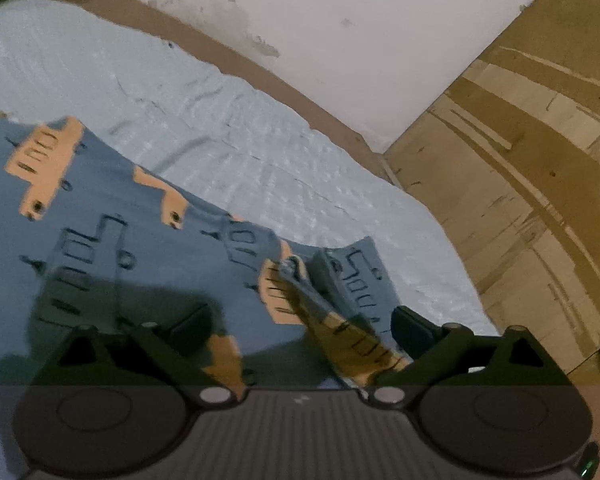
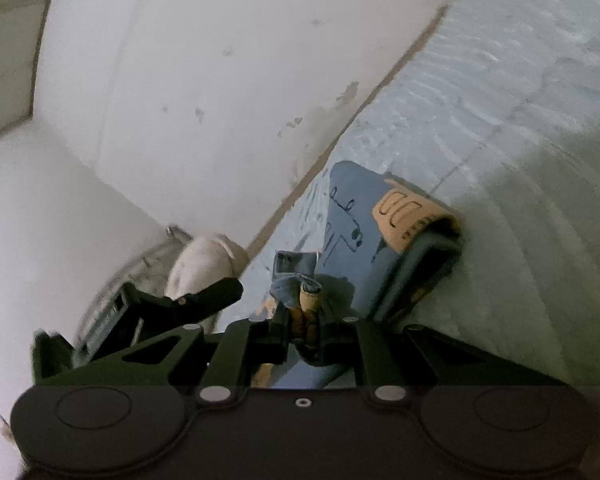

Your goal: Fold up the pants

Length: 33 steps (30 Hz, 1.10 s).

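The pants [image 1: 148, 240] are blue-grey cloth printed with peach blocks and dark line drawings that look like little vehicles; no letters or brand can be read on them. They lie on the pale blue bedsheet [image 1: 228, 128], spread across its near side in the left wrist view, with a bunched, twisted fold running toward the camera.

The left gripper [image 1: 300, 320] sits low over that fold with its fingers [image 1: 414, 328] spread wide, one on either side of the cloth and not pressing it. The right gripper [image 2: 300, 332] has its fingers drawn narrow and pinched on a gathered edge of the pants, peach and blue fabric squeezed between the pads; beyond the grip, the cloth doubles over in a loop above the sheet.

Past the sheet's far edge runs a brown strip, then a scuffed white wall [image 1: 340, 40]. A patchy wooden board [image 1: 520, 160] stands right of the sheet.
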Available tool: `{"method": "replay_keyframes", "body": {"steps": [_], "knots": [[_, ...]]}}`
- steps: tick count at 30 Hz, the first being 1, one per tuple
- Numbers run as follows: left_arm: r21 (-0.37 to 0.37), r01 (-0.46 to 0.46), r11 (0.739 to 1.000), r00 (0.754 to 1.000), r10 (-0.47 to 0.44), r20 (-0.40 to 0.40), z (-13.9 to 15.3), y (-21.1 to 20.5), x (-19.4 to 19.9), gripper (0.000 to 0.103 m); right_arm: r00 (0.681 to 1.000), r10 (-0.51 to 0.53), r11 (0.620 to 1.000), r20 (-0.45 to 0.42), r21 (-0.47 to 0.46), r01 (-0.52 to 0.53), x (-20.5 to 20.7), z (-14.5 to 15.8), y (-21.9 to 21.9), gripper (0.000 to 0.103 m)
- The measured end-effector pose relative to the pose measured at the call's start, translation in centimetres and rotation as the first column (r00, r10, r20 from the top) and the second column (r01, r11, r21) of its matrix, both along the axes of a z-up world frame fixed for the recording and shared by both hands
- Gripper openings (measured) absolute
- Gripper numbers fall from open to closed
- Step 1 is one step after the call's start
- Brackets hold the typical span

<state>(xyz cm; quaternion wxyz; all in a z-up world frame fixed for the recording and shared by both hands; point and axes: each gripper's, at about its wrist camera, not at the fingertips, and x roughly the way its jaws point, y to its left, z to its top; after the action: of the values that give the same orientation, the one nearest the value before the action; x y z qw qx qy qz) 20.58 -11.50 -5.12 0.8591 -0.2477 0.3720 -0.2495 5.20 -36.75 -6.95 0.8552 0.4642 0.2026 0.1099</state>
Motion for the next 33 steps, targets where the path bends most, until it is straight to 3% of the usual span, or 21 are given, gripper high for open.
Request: {"method": "replay_keyframes", "body": {"steps": [6, 15, 19, 27, 33], "knots": [[-0.001, -0.011, 1.0, 0.998, 0.011, -0.055, -0.4, -1.6, 1.6, 0.091, 1.0, -0.006, 0.999, -0.005, -0.032, 0.006, -0.3, 0.3, 0.3, 0.013], [0.028, -0.052, 0.998, 0.993, 0.054, -0.107, -0.6, -2.0, 2.2, 0.063, 1.0, -0.001, 0.978, -0.007, -0.209, 0.0, 0.1, 0.9, 2.3, 0.013], [0.044, -0.06, 0.997, 0.992, 0.064, -0.112, -0.7, -1.9, 2.3, 0.051, 1.0, 0.001, 0.979, -0.01, -0.205, -0.003, 0.2, 0.8, 2.2, 0.013], [0.054, -0.063, 0.997, 0.992, 0.068, -0.107, -0.5, -1.8, 1.8, 0.047, 1.0, -0.003, 0.98, -0.016, -0.2, -0.001, 0.3, 0.8, 2.2, 0.013], [0.047, -0.062, 0.997, 0.99, 0.068, -0.126, -0.4, -1.9, 1.8, 0.047, 1.0, -0.01, 0.993, -0.03, -0.118, 0.006, 0.4, 0.3, 1.4, 0.013]]}}
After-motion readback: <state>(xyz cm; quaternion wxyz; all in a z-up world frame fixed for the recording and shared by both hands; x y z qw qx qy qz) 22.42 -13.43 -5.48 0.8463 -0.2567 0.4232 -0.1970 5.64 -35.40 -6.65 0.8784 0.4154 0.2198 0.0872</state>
